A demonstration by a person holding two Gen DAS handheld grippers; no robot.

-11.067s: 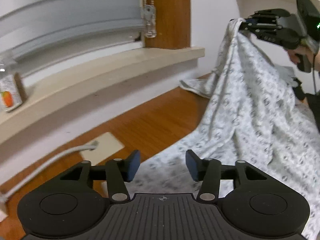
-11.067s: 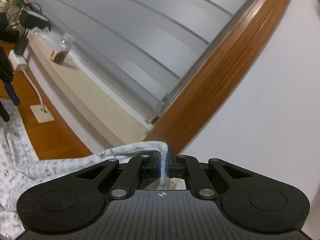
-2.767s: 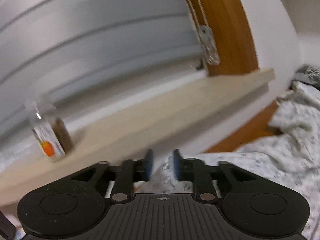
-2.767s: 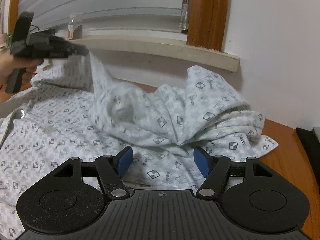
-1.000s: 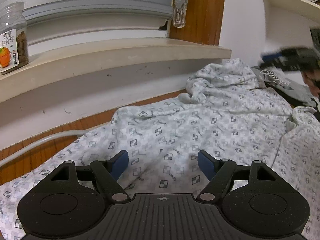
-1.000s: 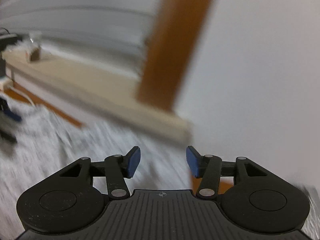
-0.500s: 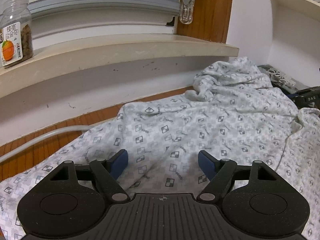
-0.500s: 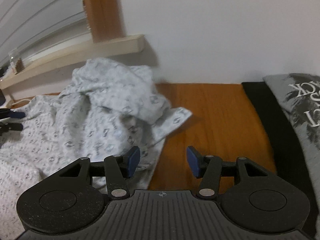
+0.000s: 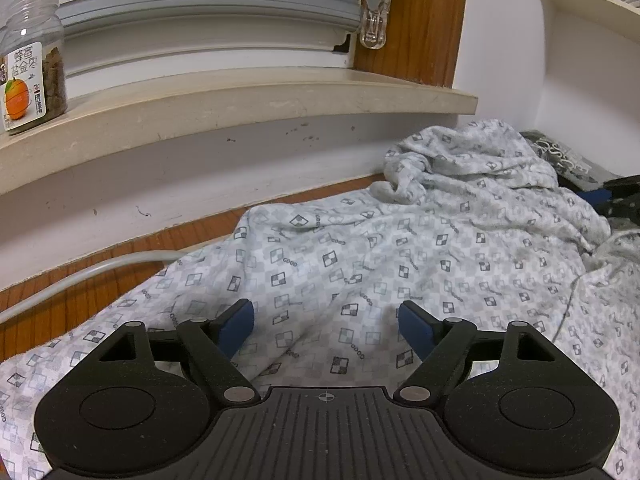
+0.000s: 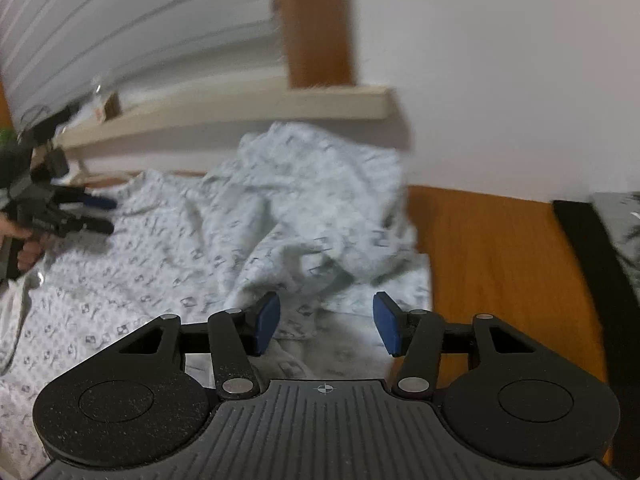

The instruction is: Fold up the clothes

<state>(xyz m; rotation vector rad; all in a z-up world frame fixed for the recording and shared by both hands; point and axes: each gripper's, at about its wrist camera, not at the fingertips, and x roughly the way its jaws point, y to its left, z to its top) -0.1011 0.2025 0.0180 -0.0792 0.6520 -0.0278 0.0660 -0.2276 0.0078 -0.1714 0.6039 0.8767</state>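
Between the blue pads of the left claw (image 9: pixel 326 326), which stand wide apart and grip nothing, lies the patterned garment (image 9: pixel 400 248), spread over the wooden floor (image 9: pixel 60 300) with its far end bunched in a heap below the windowsill (image 9: pixel 240 96). Small checkered squares and tiny repeated lettering, too small to read surely, cover the cloth. The right claw (image 10: pixel 326 326) also stands apart, pads clear of the fabric, over the crumpled edge of the same garment where it meets bare floor. One garment is being worked; a second, dark cloth (image 9: pixel 560 156) with white lettering that cannot be made out lies beyond the heap.

One clear jar (image 9: pixel 30 60) stands on the sill, its label showing an orange fruit and Chinese characters, brown pieces inside. One pale cable (image 9: pixel 100 272) runs along the floor by the wall, and one clear cord pull (image 9: pixel 374 12) hangs beside the wooden window frame (image 9: pixel 420 20). In the right wrist view a hand (image 10: pixel 24 246) holds the left claw at the far left.

Half a second ago the right claw faced more of the bare floor and the dark cloth; now it looks further along the garment toward the sill, blurred. A second ago the left claw's view was nearly the same, with the right claw higher at its right edge.
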